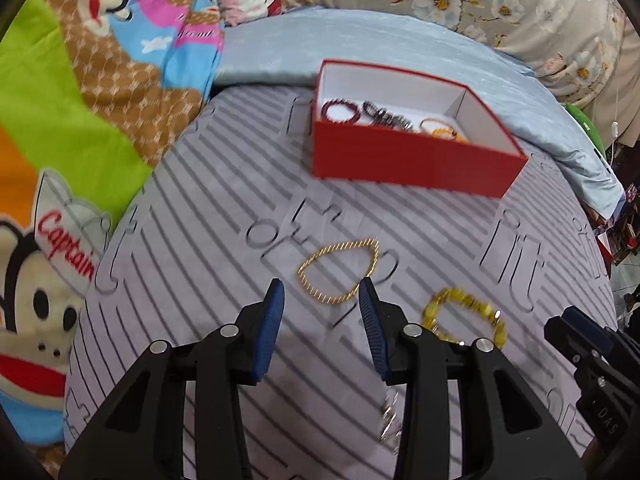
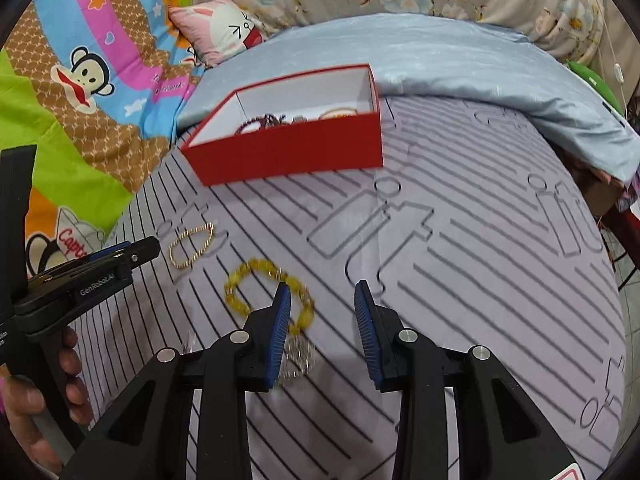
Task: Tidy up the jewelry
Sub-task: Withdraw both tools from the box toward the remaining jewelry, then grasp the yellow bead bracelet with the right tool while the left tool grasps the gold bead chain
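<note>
— What have my grippers got?
— Nothing. I see the left gripper (image 1: 322,286) partly open above the gold chain (image 1: 339,271), the right gripper (image 2: 322,290) partly open beside the yellow bead bracelet (image 2: 268,294).
— And the box?
— The red box (image 1: 404,160) sits farther back on the striped sheet (image 1: 224,216), bracelets inside.
</note>
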